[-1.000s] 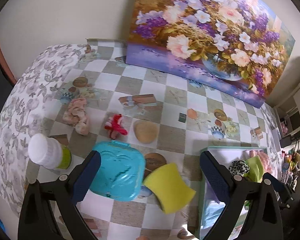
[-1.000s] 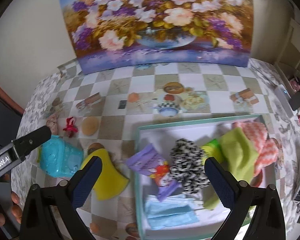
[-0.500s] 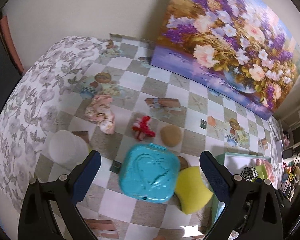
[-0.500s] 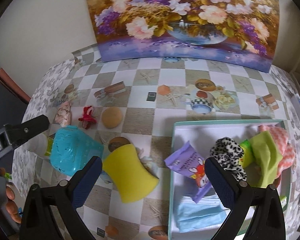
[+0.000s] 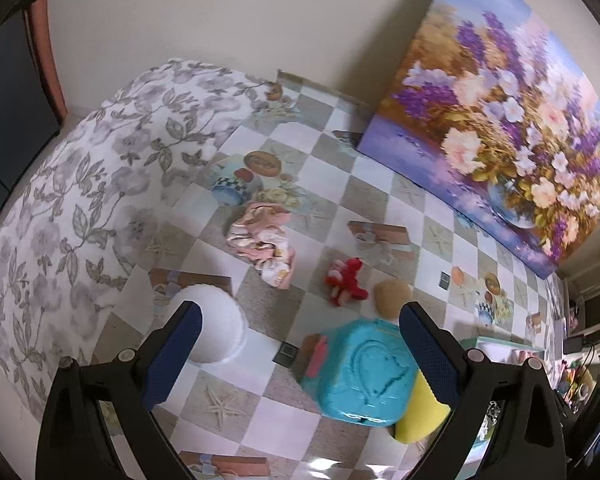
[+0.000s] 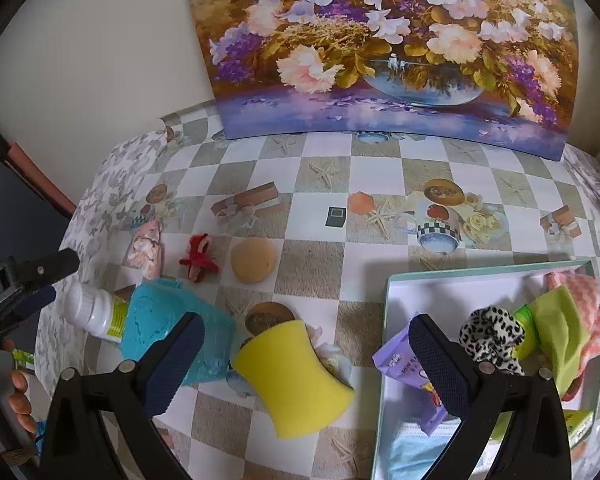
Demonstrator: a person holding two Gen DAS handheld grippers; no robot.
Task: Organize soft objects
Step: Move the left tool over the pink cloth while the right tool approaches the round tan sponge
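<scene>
Both claws, left claw [image 5: 298,338] and right claw [image 6: 306,354], are spread wide and empty. The teal tray [image 6: 385,320] sits at the worktop's right edge. Left of it, the yellow sponge [image 6: 296,376] touches the hard turquoise case [image 6: 168,328], so a sloppy grab could snag that too. Only "Robot.AI" on the left claw is readable.

A plain cream wall [image 6: 100,60] backs the counter [image 6: 312,268], which wears a glossy beige-and-white checked oilcloth over a grey leaf-patterned cloth [image 5: 80,184]. A large unframed canvas painting of purple and pink flowers [image 6: 388,48] leans against the wall.
</scene>
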